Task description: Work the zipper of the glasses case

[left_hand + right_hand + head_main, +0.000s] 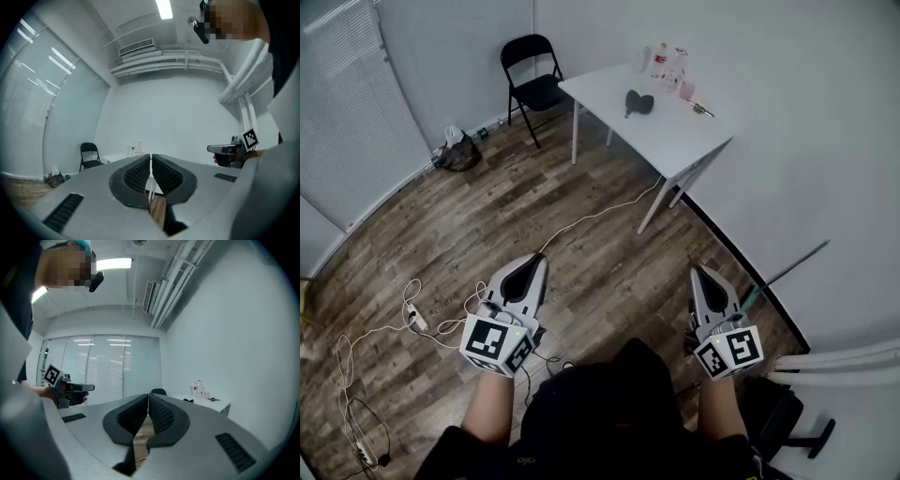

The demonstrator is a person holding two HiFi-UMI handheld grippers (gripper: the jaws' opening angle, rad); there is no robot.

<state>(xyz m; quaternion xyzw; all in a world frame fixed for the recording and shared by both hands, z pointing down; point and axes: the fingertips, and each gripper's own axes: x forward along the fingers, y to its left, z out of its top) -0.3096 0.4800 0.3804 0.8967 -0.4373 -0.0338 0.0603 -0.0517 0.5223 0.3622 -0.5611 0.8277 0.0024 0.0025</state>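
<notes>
The small, dark glasses case [638, 102] lay on the white table [680, 141]. Its zipper was too small to make out.

The head view looks steeply down from above the person, the white counter [666, 141] far off at 1 o'clock. Cameras on the left tool [528, 270] and right tool [704, 279] look level along their jaws toward that same distant counter.

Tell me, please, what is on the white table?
A dark glasses case, bottles and a pink cup sit on the white table; anything under them is hidden.
</notes>
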